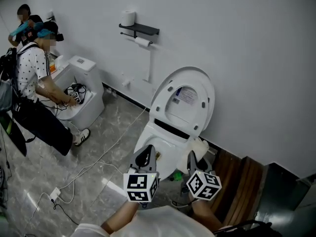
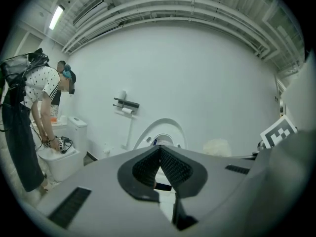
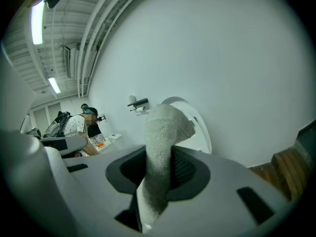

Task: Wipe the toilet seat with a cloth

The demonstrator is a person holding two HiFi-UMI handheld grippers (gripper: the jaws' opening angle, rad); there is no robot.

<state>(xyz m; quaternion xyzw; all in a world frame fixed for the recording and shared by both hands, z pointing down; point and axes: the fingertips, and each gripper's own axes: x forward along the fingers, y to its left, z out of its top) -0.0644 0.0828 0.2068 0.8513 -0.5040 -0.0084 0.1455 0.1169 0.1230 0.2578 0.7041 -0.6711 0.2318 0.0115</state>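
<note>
The right gripper [image 3: 159, 168] is pinching the cloth [image 3: 162, 132], its fingers standing narrow on the fabric while most of the pale bunch is rising free past the tips. The left gripper [image 2: 159, 156] is carrying nothing, its fingers closed tip to tip. In the head view both are hovering just short of the toilet, and the cloth is not yet touching what looks like the toilet seat [image 1: 152, 135] on the bowl rim.

Under wiping pressure the loose bunch is likely to be folding over or sliding out, leaving hard fingers scraping the seat. The empty left gripper, working so near, is risking a knock to the raised lid [image 1: 183, 98], which could drop. A cable [image 1: 106, 154] is trailing across the floor toward the base, inviting a snag underfoot.

The grippers and their marker cubes are covering the front of the bowl, so the seat's edge is hard to make out. Farther off, a person [image 1: 32, 75] is bending over a second toilet [image 1: 86, 105]; what they are handling is too small to tell.
</note>
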